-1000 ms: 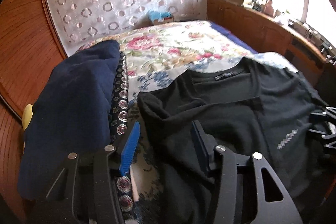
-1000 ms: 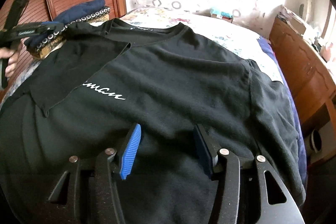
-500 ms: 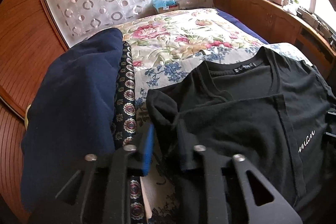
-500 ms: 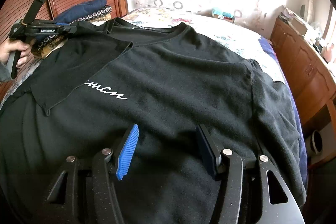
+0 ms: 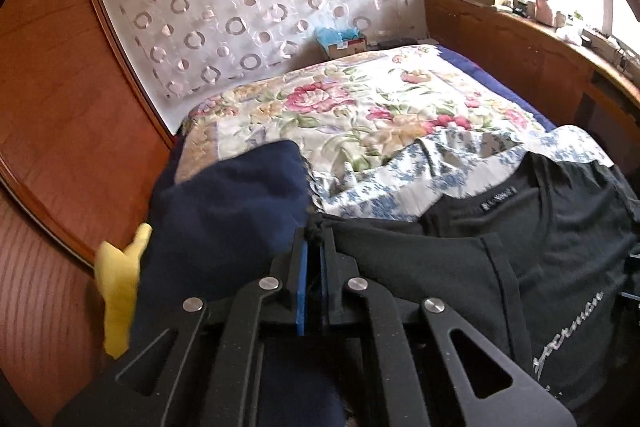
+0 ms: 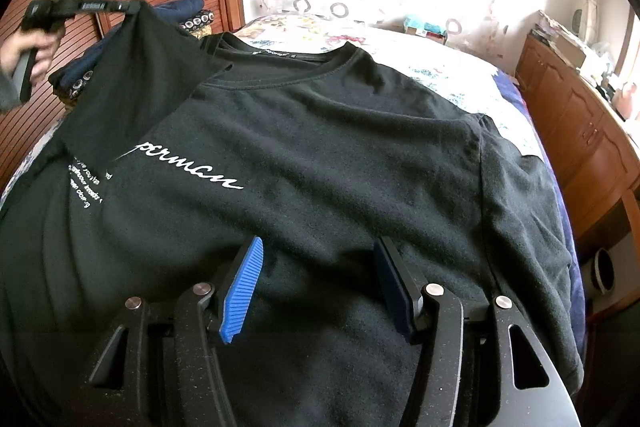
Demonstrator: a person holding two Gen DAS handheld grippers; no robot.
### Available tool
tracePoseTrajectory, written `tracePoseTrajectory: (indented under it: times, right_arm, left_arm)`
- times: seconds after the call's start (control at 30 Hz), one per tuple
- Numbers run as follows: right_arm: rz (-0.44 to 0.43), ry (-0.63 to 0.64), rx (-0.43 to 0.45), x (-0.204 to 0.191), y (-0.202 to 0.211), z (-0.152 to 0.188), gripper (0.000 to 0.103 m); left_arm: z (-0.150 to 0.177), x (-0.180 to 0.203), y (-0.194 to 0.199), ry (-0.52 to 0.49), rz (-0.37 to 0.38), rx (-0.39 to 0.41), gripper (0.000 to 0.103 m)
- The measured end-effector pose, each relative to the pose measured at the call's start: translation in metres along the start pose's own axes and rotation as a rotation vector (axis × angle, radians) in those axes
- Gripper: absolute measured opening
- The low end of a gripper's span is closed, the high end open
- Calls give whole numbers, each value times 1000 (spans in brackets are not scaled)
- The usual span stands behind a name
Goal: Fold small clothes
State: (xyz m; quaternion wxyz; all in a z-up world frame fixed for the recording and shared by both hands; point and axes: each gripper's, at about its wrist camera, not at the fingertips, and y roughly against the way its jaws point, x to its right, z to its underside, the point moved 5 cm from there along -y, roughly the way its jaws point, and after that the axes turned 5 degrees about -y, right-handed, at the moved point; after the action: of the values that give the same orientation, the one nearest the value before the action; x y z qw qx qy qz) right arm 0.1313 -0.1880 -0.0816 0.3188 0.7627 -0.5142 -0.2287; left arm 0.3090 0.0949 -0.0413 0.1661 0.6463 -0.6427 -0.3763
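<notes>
A black T-shirt [image 6: 340,147] with white script lettering lies face up on the bed; it also shows in the left wrist view [image 5: 560,247]. My left gripper [image 5: 314,239] is shut on the tip of the shirt's left sleeve [image 6: 136,67] and holds it lifted above the shirt's chest. In the right wrist view the left gripper [image 6: 128,7] hangs at the upper left with the sleeve draped from it. My right gripper [image 6: 320,251] is open and empty, hovering over the lower middle of the shirt.
A stack of folded clothes with a navy item on top [image 5: 224,211] sits by the wooden headboard [image 5: 60,107], left of the shirt. The floral bedspread [image 5: 360,107] stretches beyond. A wooden cabinet [image 6: 580,131] runs along the right side of the bed.
My left gripper closed on the sleeve tip and lifted it up, uncovering more white lettering. The right gripper stayed open over the shirt, nearly still.
</notes>
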Motion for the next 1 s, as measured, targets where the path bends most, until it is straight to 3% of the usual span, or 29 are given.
tracePoseTrajectory:
  times: [0.23,0.47,0.5,0.57,0.6,0.7,0.87,1.0]
  right_arm:
    - [0,-1,0,0,0,0,60]
    - [1,-1,1,0,0,0,61]
    - [1,0,1,0,0,0,61]
    - [1,-1,1,0,0,0,61]
    - [1,0,1,0,0,0,61]
    - [1,0,1,0,0,0,61]
    - [1,0,2,1,0,0,62]
    - [1,-1,2,1,0,0,62]
  left_arm:
    - [4,-8,-10,3,-4,-1,6]
    - [20,1,18,-4,14,59,12]
    - [23,3,27,0,26,81,15]
    - [28,6,41,9,56,113,37]
    - [30,7,47,15,69,127,42]
    - [36,17,64,27,115,165,44]
    - [50,39,86,47,206,220,77]
    - [65,57,101,61,236,247,78]
